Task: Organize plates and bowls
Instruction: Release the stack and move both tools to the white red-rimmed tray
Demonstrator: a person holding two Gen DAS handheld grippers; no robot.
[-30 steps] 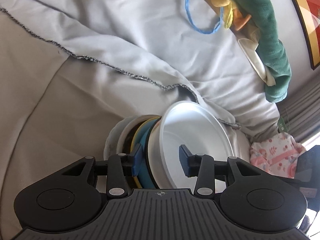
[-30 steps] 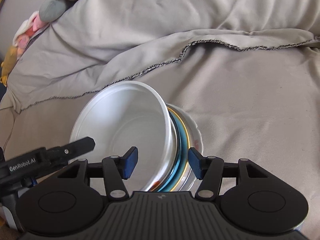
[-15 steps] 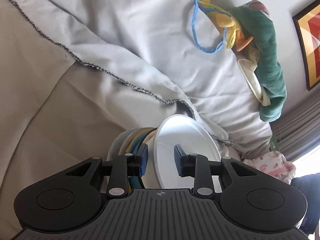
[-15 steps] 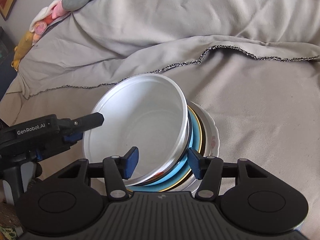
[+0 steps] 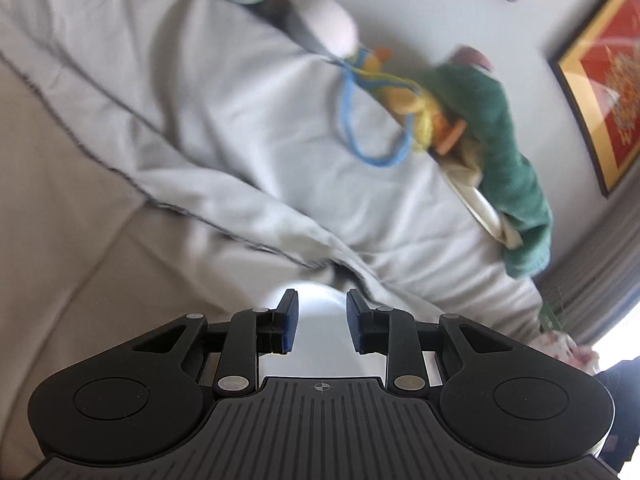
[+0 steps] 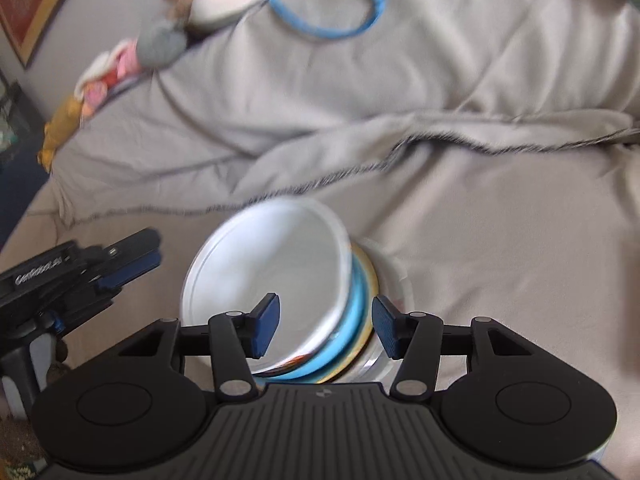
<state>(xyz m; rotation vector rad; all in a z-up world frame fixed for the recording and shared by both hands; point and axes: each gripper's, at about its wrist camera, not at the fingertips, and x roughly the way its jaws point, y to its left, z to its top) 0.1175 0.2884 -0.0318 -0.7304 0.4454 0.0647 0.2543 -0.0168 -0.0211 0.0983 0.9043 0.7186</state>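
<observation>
At lower left of the right wrist view, the left gripper (image 6: pixel 132 256) hovers beside the stack, jaws closing on nothing. At lower centre, a white bowl (image 6: pixel 272 276) tilts against nested blue and yellow plates (image 6: pixel 360 300) on the bed (image 6: pixel 500 240). The right gripper (image 6: pixel 324 322) straddles them, closing. Gathering looks mostly done; placing remains.

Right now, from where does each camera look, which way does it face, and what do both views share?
Left wrist: on the left gripper, facing over the white bowl toward bedding and plush toys.
Right wrist: on the right gripper, facing down on tilted stacked dishes; left gripper at its left edge.
Shared: white bowl, blue loop.
</observation>
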